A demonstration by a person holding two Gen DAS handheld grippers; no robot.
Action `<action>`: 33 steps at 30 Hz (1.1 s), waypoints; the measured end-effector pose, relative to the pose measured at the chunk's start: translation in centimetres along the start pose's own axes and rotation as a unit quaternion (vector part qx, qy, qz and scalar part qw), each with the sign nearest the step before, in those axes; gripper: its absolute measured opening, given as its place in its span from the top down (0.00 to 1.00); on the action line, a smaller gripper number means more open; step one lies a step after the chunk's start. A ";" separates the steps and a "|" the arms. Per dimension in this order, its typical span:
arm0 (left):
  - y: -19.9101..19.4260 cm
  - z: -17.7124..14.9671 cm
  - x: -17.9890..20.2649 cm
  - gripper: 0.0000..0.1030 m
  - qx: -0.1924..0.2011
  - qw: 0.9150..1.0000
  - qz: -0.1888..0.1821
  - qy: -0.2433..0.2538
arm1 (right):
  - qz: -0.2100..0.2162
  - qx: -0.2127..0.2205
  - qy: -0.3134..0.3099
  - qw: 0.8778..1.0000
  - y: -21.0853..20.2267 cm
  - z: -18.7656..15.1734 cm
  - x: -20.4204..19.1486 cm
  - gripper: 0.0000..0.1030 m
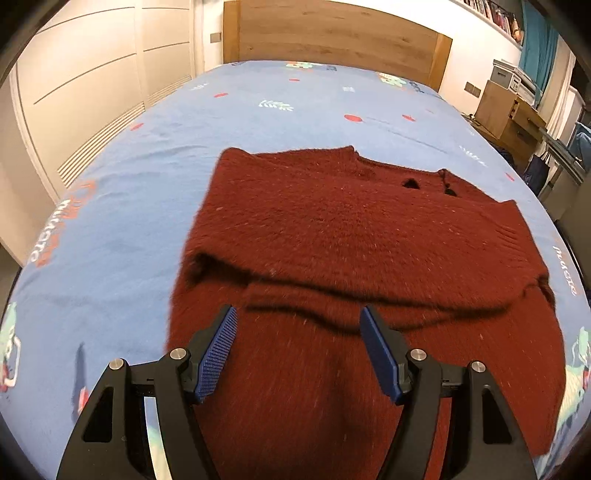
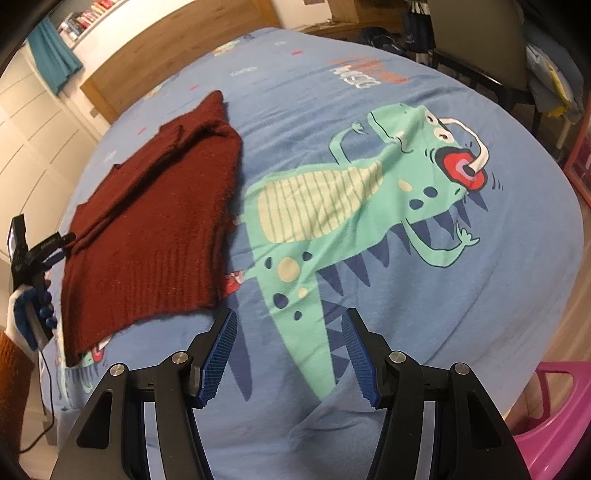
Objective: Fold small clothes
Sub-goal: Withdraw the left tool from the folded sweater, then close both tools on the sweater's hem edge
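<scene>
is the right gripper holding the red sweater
No, the right gripper is open over the bare blue bedsheet, with the red sweater lying apart to its left.

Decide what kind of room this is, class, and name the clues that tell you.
Most likely a bedroom: a sweater lies on a bed with a dinosaur-print sheet, a wooden headboard behind it, and wardrobe doors alongside.
</scene>
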State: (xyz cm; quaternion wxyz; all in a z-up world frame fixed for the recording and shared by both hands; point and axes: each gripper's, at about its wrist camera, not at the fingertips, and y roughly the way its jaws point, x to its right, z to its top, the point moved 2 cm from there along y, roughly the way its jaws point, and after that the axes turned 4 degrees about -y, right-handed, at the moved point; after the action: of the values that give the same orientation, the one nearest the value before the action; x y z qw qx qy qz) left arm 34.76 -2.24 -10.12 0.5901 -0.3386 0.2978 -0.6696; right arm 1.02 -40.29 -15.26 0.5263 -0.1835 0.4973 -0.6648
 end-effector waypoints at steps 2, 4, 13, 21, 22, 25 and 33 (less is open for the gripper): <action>-1.9 -0.4 -0.6 0.39 0.005 1.000 0.000 -0.005 | 0.008 0.008 0.000 1.000 -0.6 0.0 -0.3 0.41; -3.8 -0.9 -1.2 0.38 0.010 1.000 0.000 -0.012 | 0.016 0.016 -0.002 1.000 -1.3 -0.1 -0.5 0.41; -10.9 -3.4 -4.0 0.38 0.030 0.999 0.005 -0.030 | 0.060 0.054 -0.039 0.996 -4.8 0.5 -2.4 0.41; -16.6 -6.4 -6.9 0.38 0.046 0.997 0.012 -0.055 | 0.090 0.084 -0.047 0.991 -7.9 0.7 -3.0 0.41; -16.9 -6.7 -7.1 0.38 0.047 0.997 0.013 -0.057 | 0.092 0.084 -0.047 0.991 -8.1 0.7 -3.0 0.41; -17.4 -7.7 -7.9 0.38 0.042 0.997 0.014 -0.069 | 0.094 0.083 -0.055 0.991 -8.6 0.5 -3.2 0.41; -13.1 -10.7 -8.1 0.38 -0.019 0.995 -0.004 -0.101 | 0.107 0.058 -0.047 0.991 -5.5 1.1 -3.7 0.41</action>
State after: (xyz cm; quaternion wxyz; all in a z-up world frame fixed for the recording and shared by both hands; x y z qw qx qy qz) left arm 19.04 7.43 -6.78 0.6076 -0.4168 0.2484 -0.6288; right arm 0.40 -37.84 -9.07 0.6269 -0.1293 0.4495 -0.6231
